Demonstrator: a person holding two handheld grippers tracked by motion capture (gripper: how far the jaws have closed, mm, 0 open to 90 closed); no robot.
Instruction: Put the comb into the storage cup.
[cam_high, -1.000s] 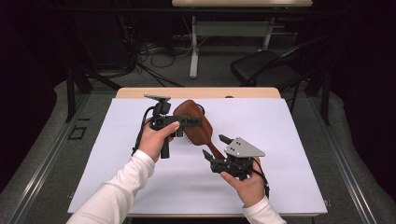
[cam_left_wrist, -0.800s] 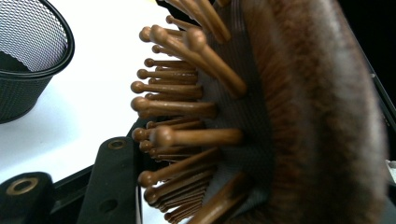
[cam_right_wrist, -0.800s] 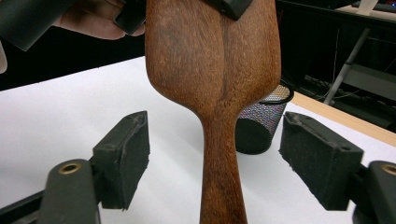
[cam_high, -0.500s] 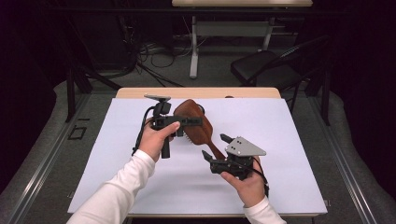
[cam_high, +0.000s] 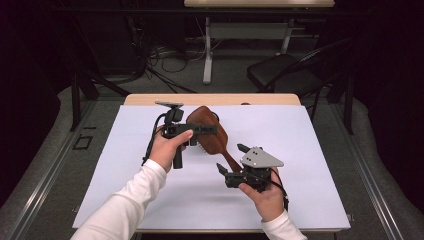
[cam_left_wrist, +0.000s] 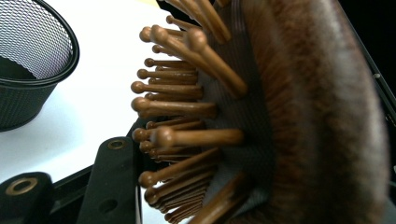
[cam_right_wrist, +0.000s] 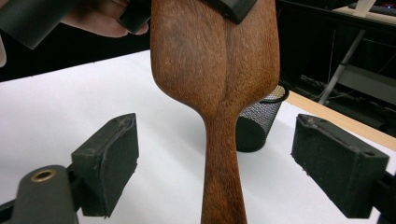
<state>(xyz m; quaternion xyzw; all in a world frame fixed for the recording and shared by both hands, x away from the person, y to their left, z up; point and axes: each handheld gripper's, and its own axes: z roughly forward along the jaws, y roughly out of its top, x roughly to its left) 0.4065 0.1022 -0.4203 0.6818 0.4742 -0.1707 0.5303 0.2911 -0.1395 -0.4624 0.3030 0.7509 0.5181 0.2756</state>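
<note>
Jaws of the left gripper (cam_high: 212, 129) clench the hairbrush (cam_high: 212, 135) head; right gripper (cam_high: 231, 159) jaws, just opening, straddle its handle untouched.

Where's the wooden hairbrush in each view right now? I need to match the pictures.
High view: hairbrush at table centre, head under the left gripper.
Left gripper view: bristled face fills the right half.
Right gripper view: back and handle run down the centre.
Shared landmark: black mesh cup, seen in both gripper views.
</note>
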